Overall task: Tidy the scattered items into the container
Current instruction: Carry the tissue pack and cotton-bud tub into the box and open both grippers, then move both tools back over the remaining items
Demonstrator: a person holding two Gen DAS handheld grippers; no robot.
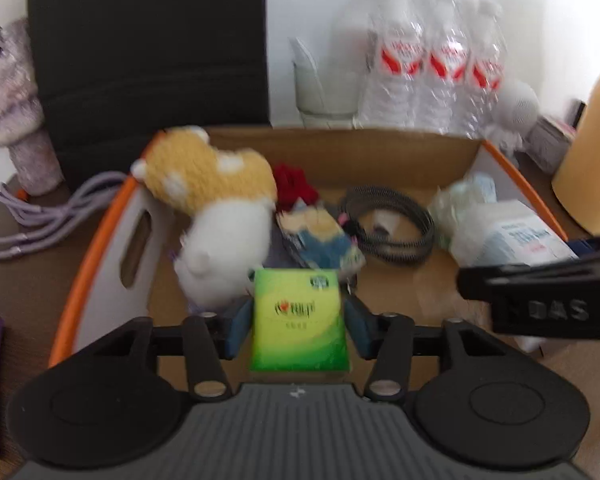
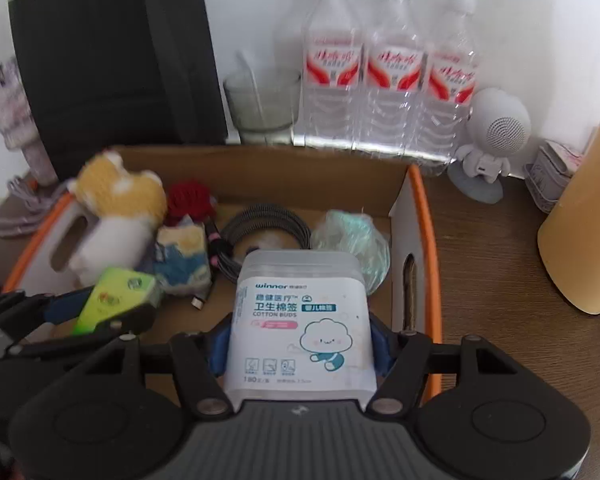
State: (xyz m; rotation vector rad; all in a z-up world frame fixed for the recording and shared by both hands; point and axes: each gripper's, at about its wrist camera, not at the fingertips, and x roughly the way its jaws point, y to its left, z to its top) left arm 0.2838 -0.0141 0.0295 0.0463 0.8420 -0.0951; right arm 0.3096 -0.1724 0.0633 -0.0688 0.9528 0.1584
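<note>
Evidently both hands are at the dropping-in step. The left gripper [image 1: 300, 322] pinches a green tissue pack [image 1: 299, 320] over the near left part of the cardboard box [image 2: 260, 168], which sits on the desk [image 2: 492, 264]; the right gripper [image 2: 300, 346] clamps a tub of cotton buds [image 2: 300, 320] above the box's near right side. Next, I'd judge, each needs lowering and letting go. Already inside: a plush toy [image 1: 208, 196] against the left wall, a coiled cable [image 1: 388, 220] mid-floor and a crumpled plastic bag [image 2: 350, 240] by the right wall.
</note>
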